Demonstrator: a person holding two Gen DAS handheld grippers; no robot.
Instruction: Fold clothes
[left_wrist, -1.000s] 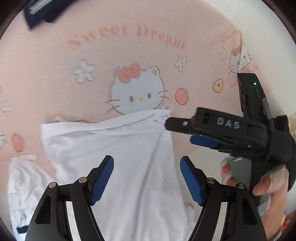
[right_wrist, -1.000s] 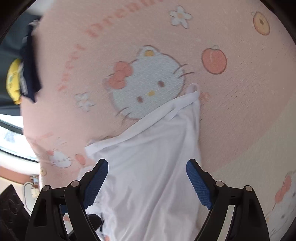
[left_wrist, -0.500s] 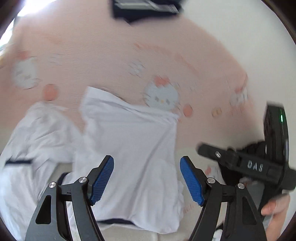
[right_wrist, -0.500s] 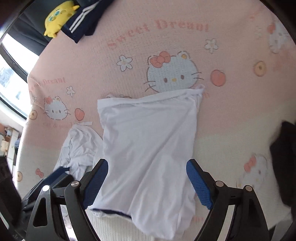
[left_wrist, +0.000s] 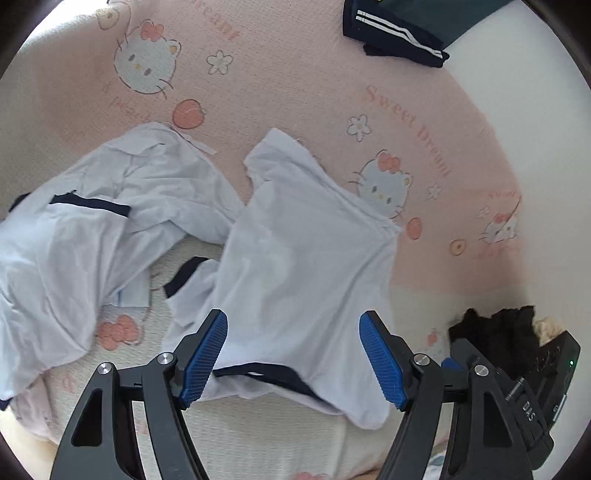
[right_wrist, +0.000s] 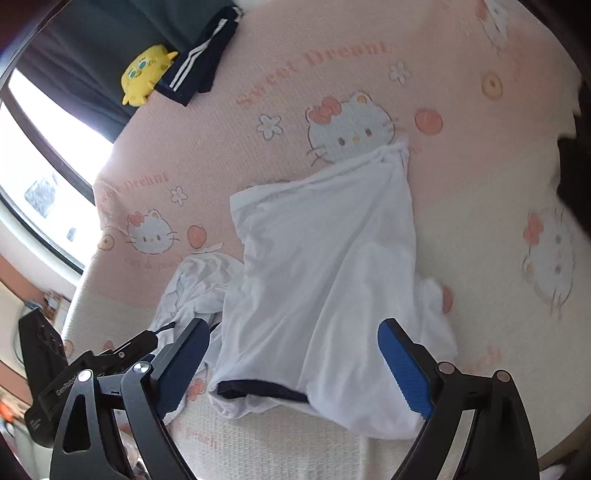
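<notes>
Both tools have drawn back from the shirt's (left_wrist: 306, 266) far edge, so the whole garment now shows mid-frame on the bed (left_wrist: 295, 92), folded lengthwise; I judge 1 fold done. The left tool (left_wrist: 293, 354) stands spread, empty. The right tool (right_wrist: 291, 369), jaws just widening, holds nothing. The second shirt (left_wrist: 92, 236), left, is cut off; the dark heap (left_wrist: 498, 328), lower right, is unreadable.

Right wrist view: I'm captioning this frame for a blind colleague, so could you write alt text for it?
A half-folded white shirt with a dark collar lies on a pink cartoon-cat blanket, framed by the open, empty right gripper. A second crumpled white garment lies beside it at left. A yellow plush toy and striped dark shorts sit at the far edge.
</notes>
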